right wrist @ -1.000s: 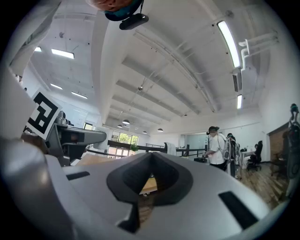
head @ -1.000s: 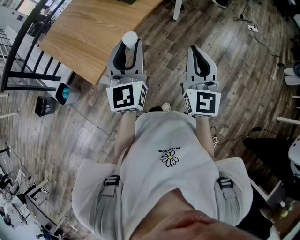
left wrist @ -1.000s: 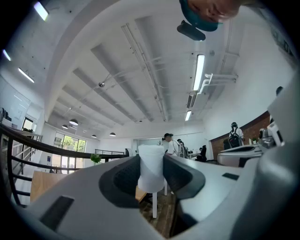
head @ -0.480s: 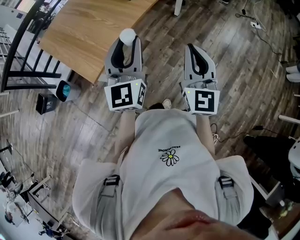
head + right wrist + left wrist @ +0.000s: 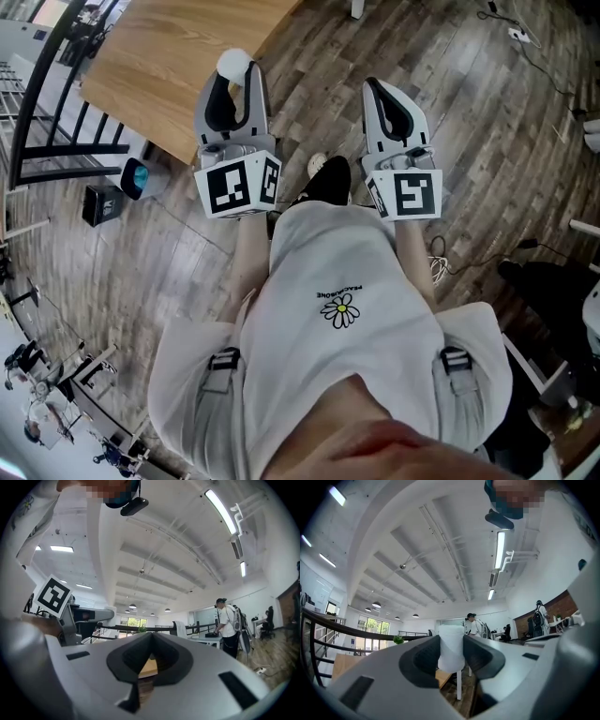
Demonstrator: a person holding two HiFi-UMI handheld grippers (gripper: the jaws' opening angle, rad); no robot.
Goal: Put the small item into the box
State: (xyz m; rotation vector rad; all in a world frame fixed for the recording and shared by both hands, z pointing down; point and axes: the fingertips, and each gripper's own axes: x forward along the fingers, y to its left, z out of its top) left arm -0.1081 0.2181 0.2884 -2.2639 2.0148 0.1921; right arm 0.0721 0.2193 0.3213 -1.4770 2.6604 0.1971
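Two tongs: the left tongs [image 5: 232,89] and the right tongs [image 5: 375,90] are held out side by side in front of the person's white T-shirt [image 5: 337,281], near each other but not touching.
Left grip: jaws partly open and pressed on the small white item [image 5: 233,63], one jaw on each side.
Item: a pale, round-topped piece, upright at the jaw tips, its top above them; held in the air, seen against the edge of the wooden surface [image 5: 169,66].
Right grip: jaws closed tip to tip, nothing between them.
Marker cubes: one on each of the tongs, nearest the person.
Below: plank floor [image 5: 487,141], with a black shoe [image 5: 330,178] between the two tongs.
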